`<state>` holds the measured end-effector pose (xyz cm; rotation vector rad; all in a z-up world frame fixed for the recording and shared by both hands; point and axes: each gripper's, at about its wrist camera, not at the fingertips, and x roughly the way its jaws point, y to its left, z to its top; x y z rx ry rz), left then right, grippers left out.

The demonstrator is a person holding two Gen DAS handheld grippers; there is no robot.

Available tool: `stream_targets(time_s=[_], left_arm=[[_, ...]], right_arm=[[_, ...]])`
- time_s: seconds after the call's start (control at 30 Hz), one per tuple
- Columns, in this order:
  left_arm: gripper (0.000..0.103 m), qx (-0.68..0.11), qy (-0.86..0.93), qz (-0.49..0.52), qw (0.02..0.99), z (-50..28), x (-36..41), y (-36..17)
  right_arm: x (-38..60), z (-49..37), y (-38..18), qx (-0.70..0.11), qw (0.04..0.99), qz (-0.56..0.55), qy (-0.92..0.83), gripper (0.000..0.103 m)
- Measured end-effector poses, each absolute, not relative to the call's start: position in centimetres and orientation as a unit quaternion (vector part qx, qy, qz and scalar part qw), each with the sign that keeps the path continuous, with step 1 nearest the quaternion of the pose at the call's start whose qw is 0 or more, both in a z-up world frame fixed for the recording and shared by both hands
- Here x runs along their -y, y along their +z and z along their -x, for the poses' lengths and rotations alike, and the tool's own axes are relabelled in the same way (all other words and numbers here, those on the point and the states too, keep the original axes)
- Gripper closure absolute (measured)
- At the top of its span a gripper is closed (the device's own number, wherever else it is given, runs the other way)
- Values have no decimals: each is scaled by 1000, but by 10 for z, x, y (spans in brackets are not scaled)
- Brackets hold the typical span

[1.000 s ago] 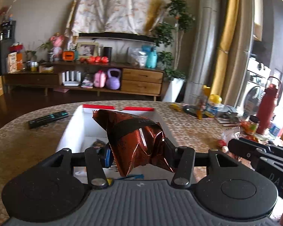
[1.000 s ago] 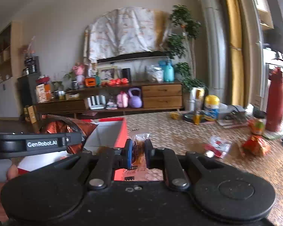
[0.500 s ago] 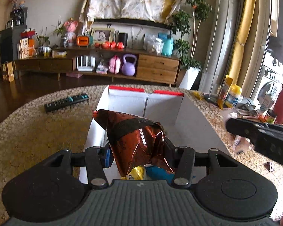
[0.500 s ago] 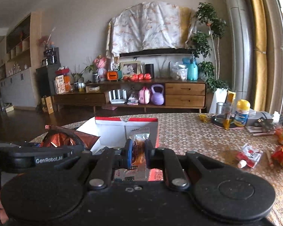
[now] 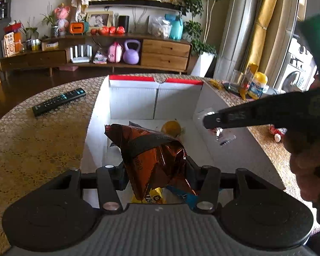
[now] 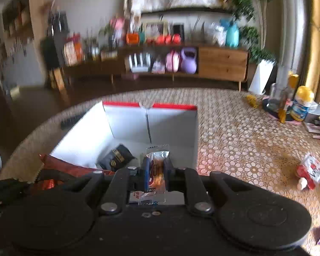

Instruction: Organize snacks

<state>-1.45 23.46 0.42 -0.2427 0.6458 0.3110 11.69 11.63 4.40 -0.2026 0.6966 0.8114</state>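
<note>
Left gripper is pinching a copper snack bag over the white box; right gripper is clamping a clear wrapped pastry above it too.

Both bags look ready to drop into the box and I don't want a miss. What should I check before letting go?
1. Left hand-held gripper shut on the copper snack bag: ok.
2. Copper snack bag over the open white box, not the rim: ok.
3. Right hand-held gripper shut on the clear-wrapped pastry: ok.
4. Pastry over the box interior: ok, though close to the right wall.
5. Room below among the snacks already inside, such as the black packet: cannot tell.
</note>
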Motion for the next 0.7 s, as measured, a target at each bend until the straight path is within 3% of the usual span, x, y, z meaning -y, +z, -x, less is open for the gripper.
stream_targets(time_s=[0.7], left_arm=[[52,-363,125,117,916,-15,-244,-10]], right_arm=[[-178,-145,10,-408,818,185,360,92]])
